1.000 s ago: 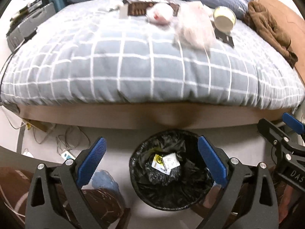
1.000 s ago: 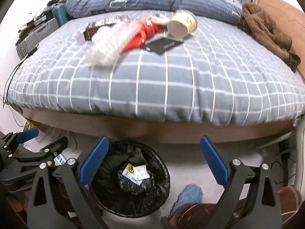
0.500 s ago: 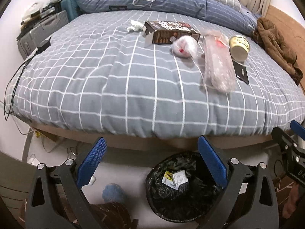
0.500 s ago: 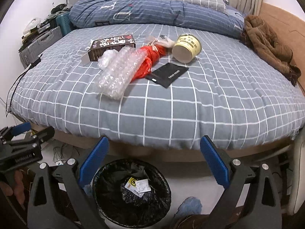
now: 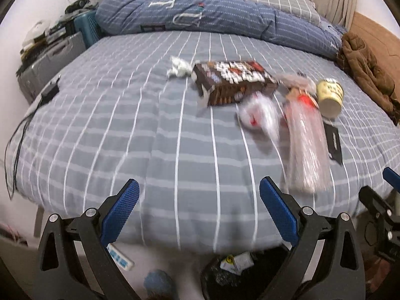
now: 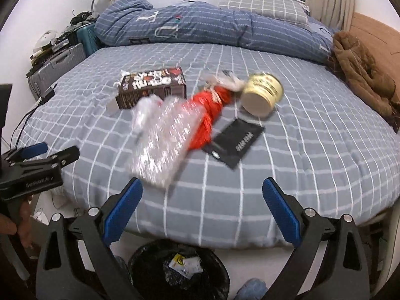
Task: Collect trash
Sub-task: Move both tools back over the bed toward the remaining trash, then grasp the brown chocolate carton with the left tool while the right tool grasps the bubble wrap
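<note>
Bright, even light; motion blur, fisheye-curved edges.

Motion blur smears the bubble wrap [image 5: 306, 145] and white wad [image 5: 260, 115] beyond the left gripper [image 5: 198, 213], leaving the brown box's [image 6: 152, 87] print unreadable, while the bin [image 6: 180, 270] between the right gripper's [image 6: 202, 213] fingers is cut off by the frame's bottom edge.

Bed [image 6: 300, 150]: box [image 6: 152, 87], cup [image 6: 262, 93], seemingly bubble wrap [image 6: 162, 145]
</note>
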